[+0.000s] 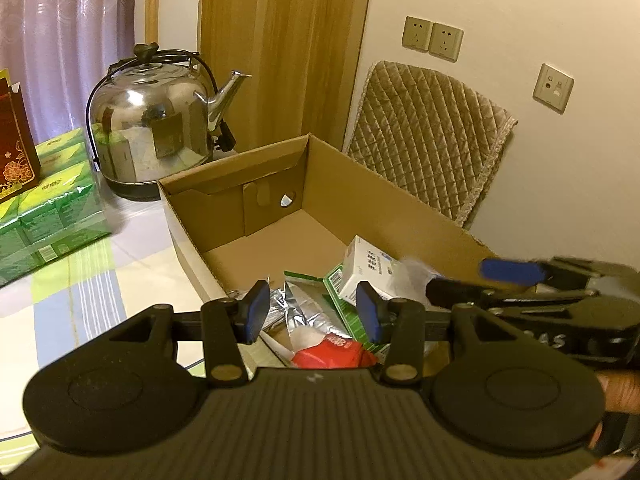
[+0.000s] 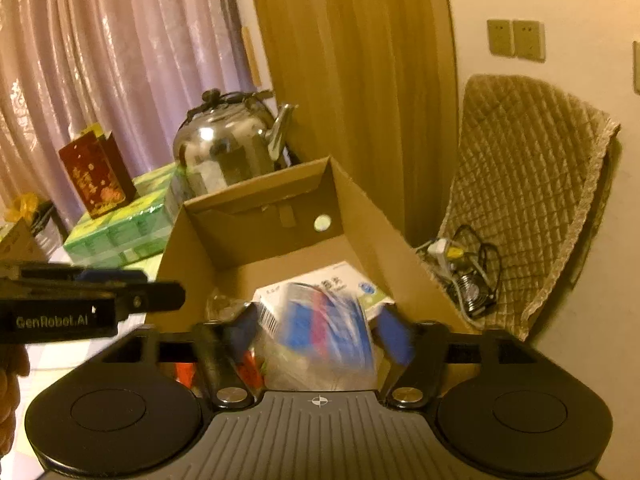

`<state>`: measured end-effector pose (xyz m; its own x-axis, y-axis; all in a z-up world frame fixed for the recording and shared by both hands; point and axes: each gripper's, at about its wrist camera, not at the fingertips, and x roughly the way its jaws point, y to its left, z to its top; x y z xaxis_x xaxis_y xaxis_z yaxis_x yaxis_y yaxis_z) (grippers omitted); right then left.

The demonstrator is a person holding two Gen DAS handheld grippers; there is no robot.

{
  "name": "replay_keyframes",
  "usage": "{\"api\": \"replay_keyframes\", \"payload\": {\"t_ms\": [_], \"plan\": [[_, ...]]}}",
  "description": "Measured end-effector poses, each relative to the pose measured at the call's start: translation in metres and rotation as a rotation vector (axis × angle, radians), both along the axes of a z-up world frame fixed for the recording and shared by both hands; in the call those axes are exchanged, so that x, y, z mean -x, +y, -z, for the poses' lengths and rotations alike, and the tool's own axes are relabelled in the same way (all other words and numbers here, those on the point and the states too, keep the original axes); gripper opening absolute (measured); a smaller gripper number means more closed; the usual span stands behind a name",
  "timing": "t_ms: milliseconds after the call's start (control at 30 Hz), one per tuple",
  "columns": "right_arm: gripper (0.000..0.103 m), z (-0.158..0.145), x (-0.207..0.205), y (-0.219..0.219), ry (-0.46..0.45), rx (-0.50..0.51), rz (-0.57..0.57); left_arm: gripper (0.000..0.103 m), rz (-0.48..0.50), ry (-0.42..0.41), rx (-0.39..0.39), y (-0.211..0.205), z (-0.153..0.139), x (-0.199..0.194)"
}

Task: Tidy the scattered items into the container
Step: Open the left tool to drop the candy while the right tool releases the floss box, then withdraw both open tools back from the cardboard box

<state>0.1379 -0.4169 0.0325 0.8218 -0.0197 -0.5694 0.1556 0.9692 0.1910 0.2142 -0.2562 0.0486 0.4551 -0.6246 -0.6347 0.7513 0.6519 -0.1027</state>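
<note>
A clear packet [image 2: 320, 328] with blue and pink print is sitting blurred between the jaws of the right gripper [image 2: 320, 330], which are standing wide to either side of it; whether they are actually pinching it cannot be told from the blur. The right gripper is hanging just above the near end of the cardboard box [image 2: 256, 236], pointing along it toward the far wall. The left gripper [image 1: 314, 310] is hovering over the same end of the box [image 1: 400, 196] with its jaws apart and nothing between them, and the two tools are lying close together, each one showing at the edge of the other's view. A bit of a hand [image 1: 618, 392] is showing behind the right tool. Inside the box are lying a white carton [image 1: 368, 268], a green pack [image 1: 340, 300], a silver foil pouch [image 1: 304, 304] and a red wrapper [image 1: 332, 354], all heaped at the near end, while the far end is showing bare cardboard. Beyond the box, on the tabletop [image 1: 120, 280], a steel kettle [image 1: 152, 128] is standing beside a stack of green packs [image 1: 52, 208].
</note>
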Motion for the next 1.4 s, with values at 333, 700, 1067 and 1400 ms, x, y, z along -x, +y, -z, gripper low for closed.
{"api": "replay_keyframes", "payload": {"t_ms": [333,700,1067,1400], "plan": [[0.080,-0.003,0.003,-0.003,-0.032,0.014,0.034,0.054,-0.015,-0.009,0.001,0.005,-0.001,0.003],[0.101,-0.009,0.026,-0.019,-0.107,0.023,0.095,0.102,-0.082,-0.076,0.068,0.030,-0.009,0.027],[0.101,-0.043,0.092,-0.018,-0.031,0.007,0.052,0.102,-0.213,-0.028,0.052,0.068,-0.018,0.104],[0.101,-0.053,0.154,0.002,0.056,0.067,-0.027,0.102,-0.320,0.122,0.024,0.085,-0.014,0.176]]}}
